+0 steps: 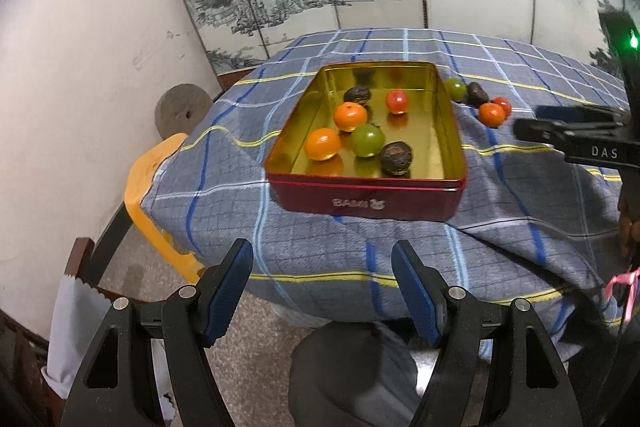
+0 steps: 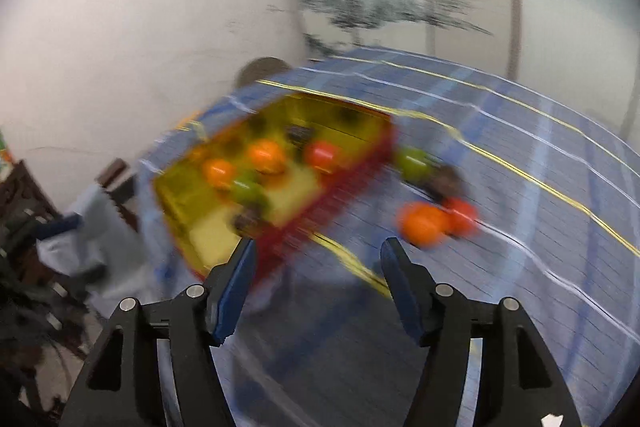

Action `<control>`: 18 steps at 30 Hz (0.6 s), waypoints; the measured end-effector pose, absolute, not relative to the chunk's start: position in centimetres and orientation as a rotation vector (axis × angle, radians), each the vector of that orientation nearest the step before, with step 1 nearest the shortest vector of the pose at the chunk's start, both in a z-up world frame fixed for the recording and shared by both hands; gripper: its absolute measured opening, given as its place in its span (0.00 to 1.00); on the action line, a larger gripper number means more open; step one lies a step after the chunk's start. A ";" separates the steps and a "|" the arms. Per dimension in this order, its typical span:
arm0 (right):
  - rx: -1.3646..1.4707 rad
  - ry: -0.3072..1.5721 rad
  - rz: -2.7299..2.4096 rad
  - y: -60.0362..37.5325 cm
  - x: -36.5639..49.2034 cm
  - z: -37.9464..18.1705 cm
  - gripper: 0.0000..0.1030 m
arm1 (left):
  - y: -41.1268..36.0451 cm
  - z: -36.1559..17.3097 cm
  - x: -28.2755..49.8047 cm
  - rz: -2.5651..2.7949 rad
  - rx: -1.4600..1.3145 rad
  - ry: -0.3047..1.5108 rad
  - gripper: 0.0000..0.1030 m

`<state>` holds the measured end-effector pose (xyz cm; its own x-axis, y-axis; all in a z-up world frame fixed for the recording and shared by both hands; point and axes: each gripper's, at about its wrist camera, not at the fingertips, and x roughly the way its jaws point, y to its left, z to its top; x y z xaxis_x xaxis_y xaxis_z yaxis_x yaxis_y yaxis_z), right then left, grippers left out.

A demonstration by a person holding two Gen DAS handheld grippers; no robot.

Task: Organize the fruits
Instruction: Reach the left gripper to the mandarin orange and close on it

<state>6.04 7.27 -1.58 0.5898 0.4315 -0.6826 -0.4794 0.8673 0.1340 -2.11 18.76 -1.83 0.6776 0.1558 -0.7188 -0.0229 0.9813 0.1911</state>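
Both my jaws empty atm. Left gripper (image 1: 322, 287) open, blue pads apart, nothing between, hanging off the near table edge, short of the tin. Right gripper (image 2: 318, 283) also open, nothing between the pads, over the blue plaid tablecloth (image 2: 520, 187) just right of the tin's near corner. Right view is heavily blurred, so detail there is rough.

Red rectangular metal tin w/ gold inside (image 1: 364, 193) sits mid-table, lid off. Inside, 6 pcs:
- 2 orange mandarins (image 1: 322, 144), (image 1: 351, 116)
- green round fruit (image 1: 367, 140)
- red tomato-like fruit (image 1: 397, 101)
- 2 dark wrinkled fruits, near one (image 1: 395, 158), far one (image 1: 357, 95)

Left on the cloth, just beyond the tin's right wall, 4 pcs bunched together:
- green round one (image 1: 455, 89), closest to the tin wall
- dark wrinkled one (image 1: 477, 94)
- orange mandarin (image 1: 491, 114)
- small red one (image 1: 502, 105), touching or nearly touching the mandarin

My est: 6 of 10 in, so a bit past halfway. Remaining 4 are on the right side, so prob right-gripper work. Loose orange mandarin (image 2: 424, 223) sits nearest my right pads, ahead and slightly right, likely next pick. Plenty of free floor in the tin's right half for the rest.
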 end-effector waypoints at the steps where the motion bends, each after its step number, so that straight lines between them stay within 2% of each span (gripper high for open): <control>1: -0.069 0.783 0.495 5.9 6.0 -1.9 0.60 | 18.3 -1.7 -2.1 0.085 0.178 0.821 0.70; 10: 0.083 0.877 0.174 -10.1 7.2 -5.1 0.66 | 13.9 0.4 -0.5 -0.166 0.157 0.814 0.70; 18: 0.283 0.830 0.074 -18.7 5.9 -5.8 0.74 | 7.9 1.2 7.0 -0.391 0.094 0.848 0.70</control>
<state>5.95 -18.70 -5.77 0.6750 0.1745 -0.7169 0.0453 0.9600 0.2763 7.03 7.90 1.23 0.5951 -0.2990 -0.7460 0.3732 0.9249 -0.0730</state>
